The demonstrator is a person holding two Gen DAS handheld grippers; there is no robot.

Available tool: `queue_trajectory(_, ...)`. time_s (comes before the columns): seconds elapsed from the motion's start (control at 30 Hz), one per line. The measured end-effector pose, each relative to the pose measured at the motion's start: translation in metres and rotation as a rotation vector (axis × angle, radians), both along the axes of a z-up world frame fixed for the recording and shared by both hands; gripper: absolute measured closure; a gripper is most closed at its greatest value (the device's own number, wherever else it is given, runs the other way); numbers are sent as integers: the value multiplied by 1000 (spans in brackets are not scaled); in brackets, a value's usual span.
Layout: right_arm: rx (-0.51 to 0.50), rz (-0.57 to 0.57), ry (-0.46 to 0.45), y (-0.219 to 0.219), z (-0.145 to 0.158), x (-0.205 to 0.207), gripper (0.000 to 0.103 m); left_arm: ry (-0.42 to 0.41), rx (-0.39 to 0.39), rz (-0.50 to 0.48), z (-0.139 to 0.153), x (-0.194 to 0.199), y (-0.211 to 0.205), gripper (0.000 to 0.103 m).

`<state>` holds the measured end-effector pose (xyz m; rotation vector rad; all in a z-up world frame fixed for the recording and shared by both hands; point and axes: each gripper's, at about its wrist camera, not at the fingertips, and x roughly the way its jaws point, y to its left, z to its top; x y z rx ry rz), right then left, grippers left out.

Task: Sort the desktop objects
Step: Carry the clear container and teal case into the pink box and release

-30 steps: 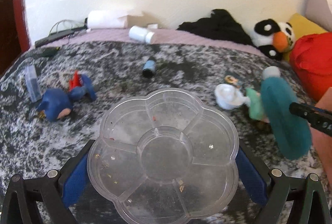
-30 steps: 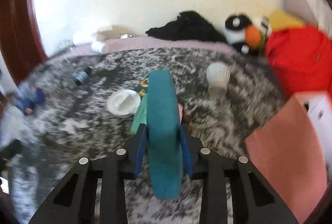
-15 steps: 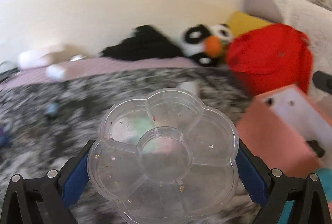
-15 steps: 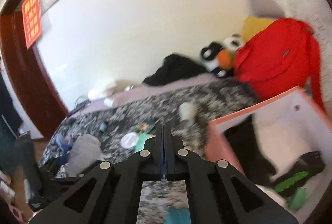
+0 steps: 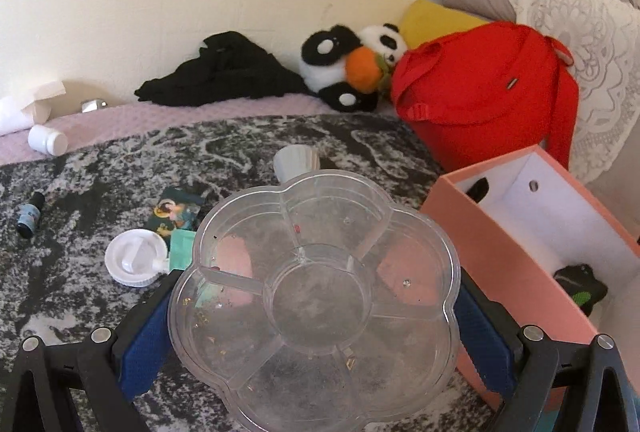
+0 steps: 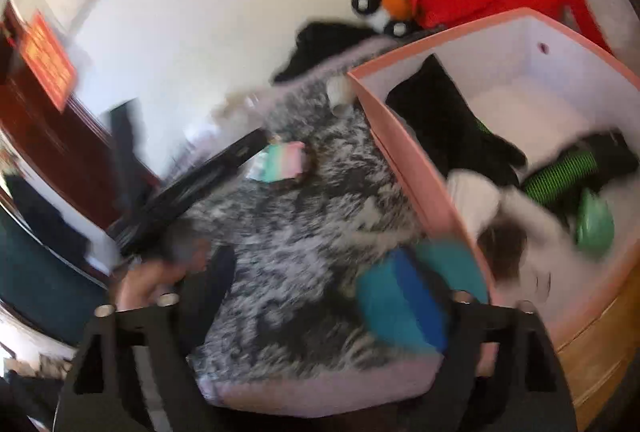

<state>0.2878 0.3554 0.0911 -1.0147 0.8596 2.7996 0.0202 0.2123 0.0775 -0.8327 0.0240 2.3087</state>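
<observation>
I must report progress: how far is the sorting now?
Done: some things lie in the box. In hand: the left gripper holds the tray; a teal thing sits by the right gripper, grip too blurred to judge. Left: lid, cup and bottle on the blanket.

Clear flower-shaped tray (image 5: 316, 296) held level, above the mottled cover

It is divided into petal compartments around a round centre; a pink open box (image 5: 504, 256) is seen just beside it.

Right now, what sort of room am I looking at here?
Most likely a bedroom, with the work done on a bed: a fuzzy grey blanket covers the surface, a panda plush toy lies against the wall, and lace-covered pillows sit beside it.
</observation>
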Motion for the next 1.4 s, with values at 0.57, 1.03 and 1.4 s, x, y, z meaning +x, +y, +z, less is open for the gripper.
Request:
queue_trajectory(0.57,124,-236,153,-25,-120,-39,61,5,-9,34,-3,-7,-17,2)
queue_trajectory(1.03,333,-173,252,-18,-14,-28,61,119,81,-112,44,30,46,2)
queue_trajectory(1.4,371,-379,181,83,-10,-14,0,56,-89,-352,9,70,192,1)
